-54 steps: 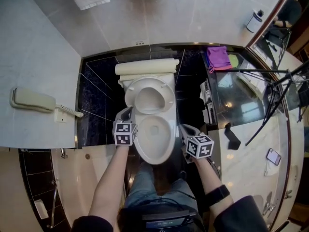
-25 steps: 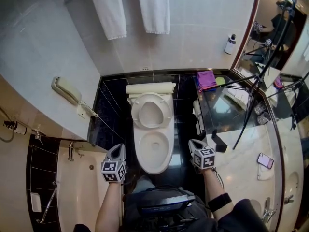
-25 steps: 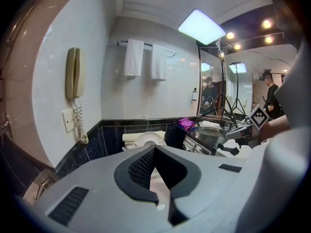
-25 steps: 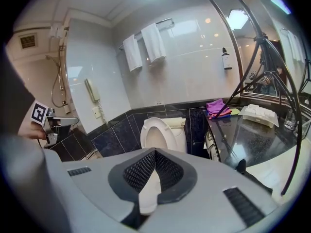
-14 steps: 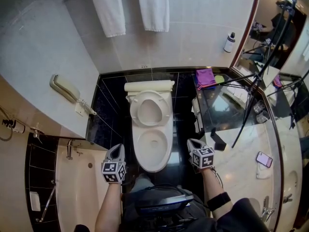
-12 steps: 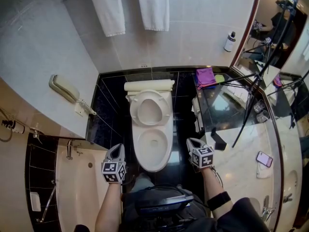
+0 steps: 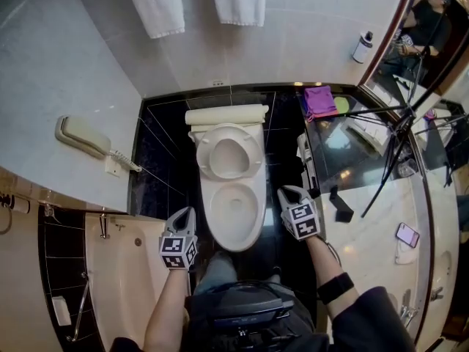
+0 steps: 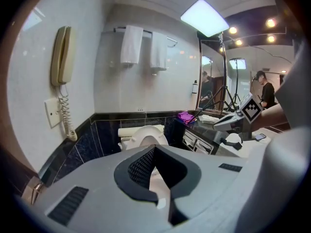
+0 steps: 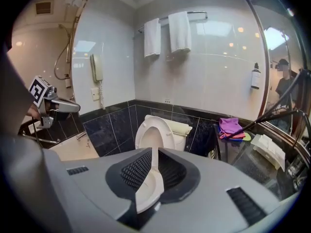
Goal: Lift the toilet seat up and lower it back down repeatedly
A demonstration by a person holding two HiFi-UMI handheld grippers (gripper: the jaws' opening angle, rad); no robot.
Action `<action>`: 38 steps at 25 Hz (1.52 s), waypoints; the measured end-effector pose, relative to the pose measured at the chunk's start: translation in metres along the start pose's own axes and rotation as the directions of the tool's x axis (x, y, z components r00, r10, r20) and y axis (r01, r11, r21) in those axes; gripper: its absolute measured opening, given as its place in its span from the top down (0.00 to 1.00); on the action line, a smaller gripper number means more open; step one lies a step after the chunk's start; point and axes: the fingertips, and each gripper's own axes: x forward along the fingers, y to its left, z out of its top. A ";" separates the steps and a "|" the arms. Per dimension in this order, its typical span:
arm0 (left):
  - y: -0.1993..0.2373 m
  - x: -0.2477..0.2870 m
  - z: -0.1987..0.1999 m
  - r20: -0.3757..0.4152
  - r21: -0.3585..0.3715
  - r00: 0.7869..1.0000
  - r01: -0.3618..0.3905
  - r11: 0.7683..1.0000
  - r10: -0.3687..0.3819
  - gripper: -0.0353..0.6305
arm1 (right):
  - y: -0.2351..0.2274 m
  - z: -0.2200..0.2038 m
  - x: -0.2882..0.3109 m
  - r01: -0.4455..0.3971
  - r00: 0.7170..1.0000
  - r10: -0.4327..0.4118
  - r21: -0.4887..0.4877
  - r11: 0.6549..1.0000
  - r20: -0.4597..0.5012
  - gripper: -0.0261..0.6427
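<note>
The white toilet stands in the middle of the head view. Its seat is raised and leans back against the tank; it also shows in the left gripper view and the right gripper view. My left gripper hangs beside the bowl's front left, its tips together on nothing. My right gripper is at the bowl's right side, apart from the rim. Its jaws have just been opening and stand a narrow slit apart, holding nothing.
A wall phone hangs at the left above a bathtub. Two towels hang on the back wall. At the right is a vanity counter with a purple cloth, a tripod and a phone.
Both grippers have moved forward toward the bowl, the right one further and rolled. The seat has stayed raised.
</note>
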 end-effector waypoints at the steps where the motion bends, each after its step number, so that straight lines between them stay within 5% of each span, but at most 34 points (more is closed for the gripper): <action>1: 0.003 0.008 0.001 -0.005 0.006 1.000 0.008 1.000 -0.008 0.95 | 0.000 0.005 0.010 0.004 1.000 -0.004 -0.022 1.000 -0.007 0.86; 14: 0.029 0.125 0.012 -0.045 0.096 0.996 0.080 0.992 -0.076 0.95 | -0.018 0.050 0.146 -0.004 0.995 -0.029 -0.337 0.942 -0.093 0.62; 29: 0.053 0.230 0.002 -0.082 0.127 0.991 0.119 0.985 -0.110 0.95 | -0.044 0.092 0.299 -0.014 0.987 -0.090 -0.620 0.784 -0.135 0.63; 38: 0.063 0.255 -0.015 -0.102 0.114 0.988 0.128 0.985 -0.117 0.95 | -0.043 0.080 0.361 -0.068 0.976 -0.090 -0.670 0.740 -0.198 0.72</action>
